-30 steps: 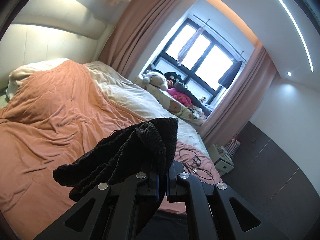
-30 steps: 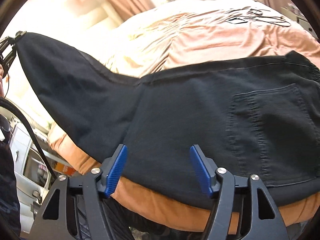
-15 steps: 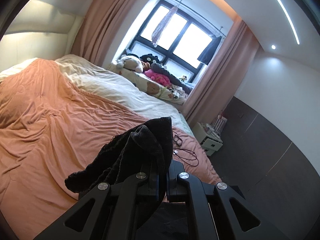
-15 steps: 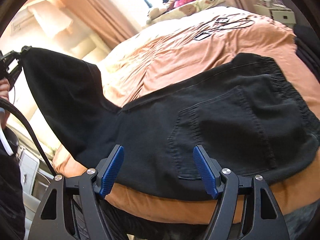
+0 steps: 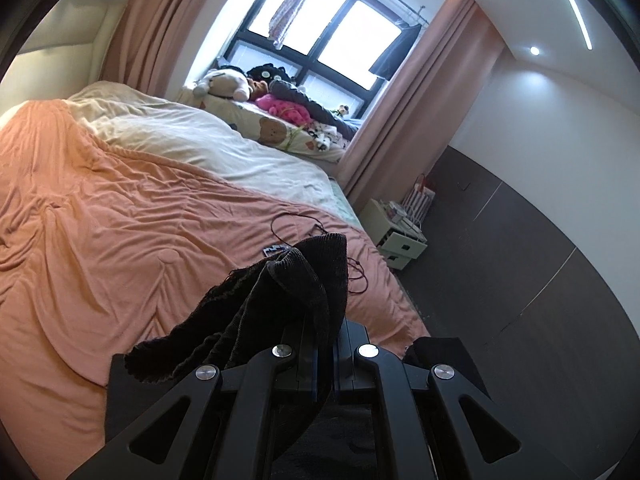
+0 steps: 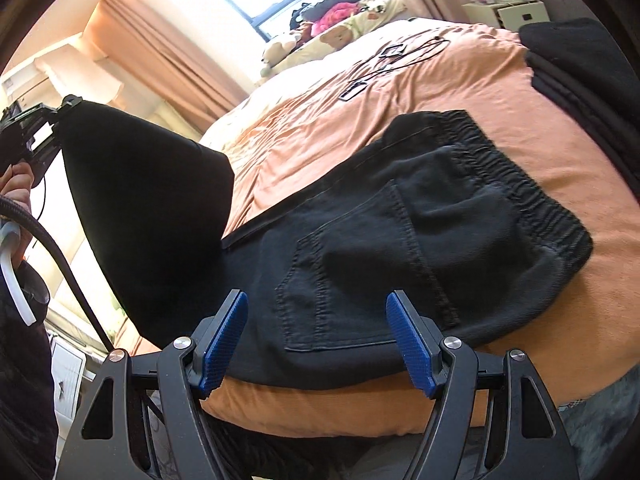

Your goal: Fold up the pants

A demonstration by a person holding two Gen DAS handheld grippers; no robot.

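Observation:
Black pants [image 6: 400,240] lie on the orange bed cover [image 6: 480,92], waistband to the right, back pocket facing up. My left gripper [image 5: 326,364] is shut on the bunched leg end of the pants [image 5: 288,292] and holds it up in the air; it shows at the far left in the right wrist view [image 6: 60,114], with the leg [image 6: 148,208] hanging from it. My right gripper [image 6: 320,336] is open and empty, low at the near bed edge, just in front of the seat of the pants.
A stack of dark folded clothes [image 6: 580,64] sits at the right of the bed. Cables [image 5: 304,228] lie on the cover. Plush toys [image 5: 236,84] line the window sill. A white nightstand [image 5: 396,232] stands beside the bed.
My left gripper has carried the pant leg toward the waistband side, and the leg now folds higher and closer. My right gripper has shifted right along the bed edge, still open.

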